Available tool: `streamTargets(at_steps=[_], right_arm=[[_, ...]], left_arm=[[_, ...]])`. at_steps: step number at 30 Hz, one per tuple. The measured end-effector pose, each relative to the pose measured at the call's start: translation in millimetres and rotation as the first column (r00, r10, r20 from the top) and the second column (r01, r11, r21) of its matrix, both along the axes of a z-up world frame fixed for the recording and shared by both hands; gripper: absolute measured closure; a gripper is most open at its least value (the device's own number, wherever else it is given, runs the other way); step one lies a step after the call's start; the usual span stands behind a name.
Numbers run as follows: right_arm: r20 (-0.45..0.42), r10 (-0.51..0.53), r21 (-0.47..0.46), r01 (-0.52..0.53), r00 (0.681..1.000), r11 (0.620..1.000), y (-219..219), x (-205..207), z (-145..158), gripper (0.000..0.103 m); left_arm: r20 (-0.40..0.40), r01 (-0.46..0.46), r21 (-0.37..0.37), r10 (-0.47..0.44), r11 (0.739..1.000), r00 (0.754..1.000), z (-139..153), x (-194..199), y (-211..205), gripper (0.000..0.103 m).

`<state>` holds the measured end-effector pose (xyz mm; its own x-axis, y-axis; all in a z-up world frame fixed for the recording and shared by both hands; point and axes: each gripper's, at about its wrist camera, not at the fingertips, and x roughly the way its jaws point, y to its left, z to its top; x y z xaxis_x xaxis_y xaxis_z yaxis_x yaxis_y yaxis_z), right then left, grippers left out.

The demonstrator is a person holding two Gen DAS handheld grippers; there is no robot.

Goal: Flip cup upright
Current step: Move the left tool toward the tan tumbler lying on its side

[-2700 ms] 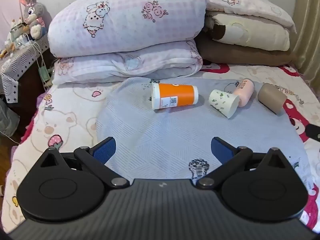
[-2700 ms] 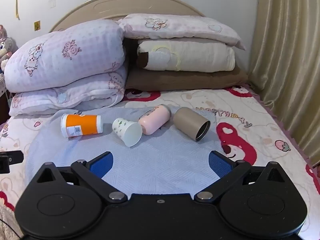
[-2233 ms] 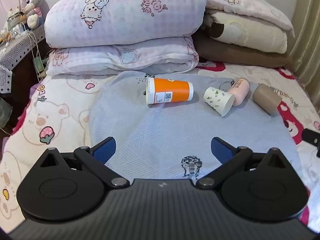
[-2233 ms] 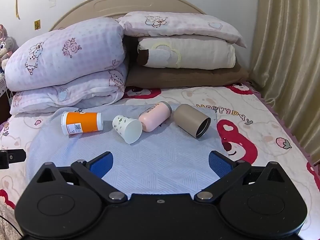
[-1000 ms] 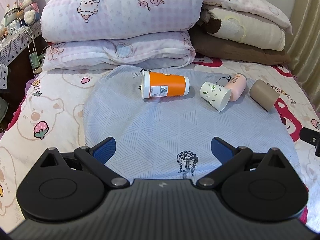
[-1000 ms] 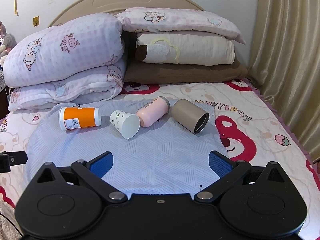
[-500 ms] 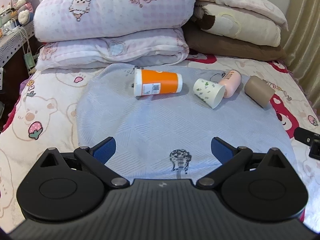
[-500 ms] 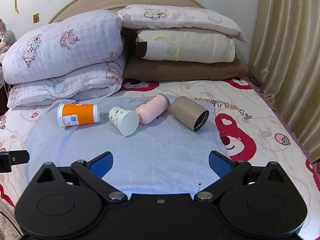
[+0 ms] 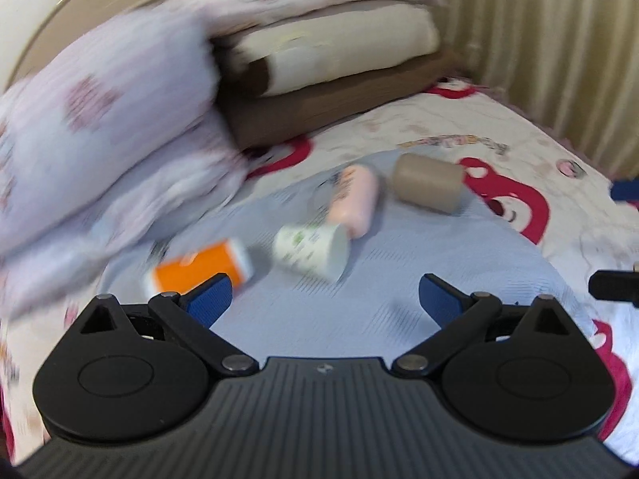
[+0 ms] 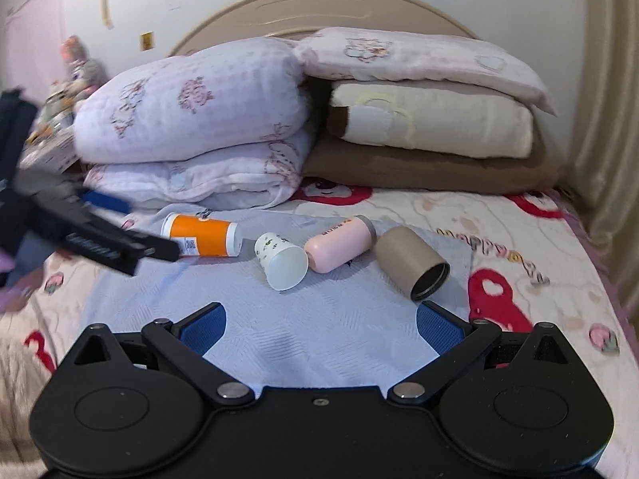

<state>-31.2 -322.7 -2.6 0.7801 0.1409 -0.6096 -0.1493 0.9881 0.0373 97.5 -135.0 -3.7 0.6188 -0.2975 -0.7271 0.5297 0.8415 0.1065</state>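
Paper, I judge: the white cup (image 10: 282, 264) lies sideways on the bed (image 10: 519, 215) between orange cup (image 10: 201, 235) and pink bottle (image 10: 339, 243); light, crushable. Both claws (image 9: 323, 293) (image 10: 319, 325) wide open, empty. I'd pinch its wall gently.

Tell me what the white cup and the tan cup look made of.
White cup: likely paper, matte, with thin rim and small green printed marks. Tan cup: probably metal or hard plastic with a matte coating; its thick dark rim and dark inside suggest an insulated tumbler.
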Motion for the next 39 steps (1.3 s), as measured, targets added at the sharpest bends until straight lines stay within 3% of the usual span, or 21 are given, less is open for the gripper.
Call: streamTargets(at_steps=[4, 7, 10, 13, 19, 21, 24, 27, 31, 34, 37, 39], right_arm=[[-0.002, 0.091, -0.011, -0.091, 0.996, 0.996, -24.1, 18.4, 0.3, 0.0], [-0.035, 0.122, -0.031, -0.123, 0.992, 0.992, -41.1, 38.0, 2.5, 0.0], [-0.064, 0.173, -0.039, -0.176, 0.983, 0.984, -52.4, 51.3, 1.3, 0.0], [-0.092, 0.256, -0.083, -0.263, 0.962, 0.961, -57.0, 62.7, -1.9, 0.001], [-0.175, 0.375, -0.176, -0.404, 0.91, 0.898, -60.8, 85.4, 0.1, 0.001], [-0.203, 0.405, -0.195, -0.442, 0.892, 0.876, -63.9, 92.8, 0.4, 0.001], [-0.257, 0.425, -0.229, -0.482, 0.868, 0.846, -68.3, 109.0, -7.5, 0.001], [-0.311, 0.418, -0.219, -0.493, 0.853, 0.842, -76.2, 134.7, -18.5, 0.001], [-0.356, 0.42, -0.2, -0.508, 0.834, 0.838, -81.7, 169.6, -32.1, 0.001], [-0.414, 0.406, -0.16, -0.504, 0.815, 0.849, -84.6, 193.6, -41.2, 0.001], [-0.428, 0.384, -0.144, -0.481, 0.818, 0.865, -90.7, 205.8, -48.9, 0.001], [-0.429, 0.369, -0.135, -0.462, 0.824, 0.876, -95.9, 209.4, -53.2, 0.001]], left_arm=[[-0.003, 0.128, -0.005, -0.128, 0.992, 0.992, -5.8, 22.8, -33.3, 0.003], [0.021, 0.237, 0.004, -0.237, 0.971, 0.971, -8.0, 34.6, -59.4, 0.003], [0.023, 0.336, 0.022, -0.337, 0.941, 0.941, -10.4, 47.6, -84.4, 0.003], [0.016, 0.453, 0.057, -0.455, 0.89, 0.89, -15.9, 60.6, -103.7, 0.003], [0.079, 0.636, 0.228, -0.665, 0.737, 0.743, -35.6, 79.7, -136.2, 0.004], [0.09, 0.683, 0.282, -0.727, 0.674, 0.68, -43.5, 84.3, -146.9, 0.004], [0.106, 0.737, 0.385, -0.82, 0.556, 0.563, -60.4, 86.5, -163.3, 0.004], [0.079, 0.778, 0.447, -0.886, 0.442, 0.458, -80.5, 90.1, -177.8, 0.004], [-0.01, 0.821, 0.471, -0.929, 0.322, 0.37, -105.0, 96.9, -193.3, 0.004], [-0.023, 0.824, 0.5, -0.947, 0.267, 0.321, -117.8, 101.2, -200.3, 0.004], [-0.003, 0.831, 0.5, -0.959, 0.243, 0.283, -123.9, 106.0, -206.8, 0.004], [-0.008, 0.841, 0.499, -0.97, 0.207, 0.243, -127.9, 108.2, -208.8, 0.004]])
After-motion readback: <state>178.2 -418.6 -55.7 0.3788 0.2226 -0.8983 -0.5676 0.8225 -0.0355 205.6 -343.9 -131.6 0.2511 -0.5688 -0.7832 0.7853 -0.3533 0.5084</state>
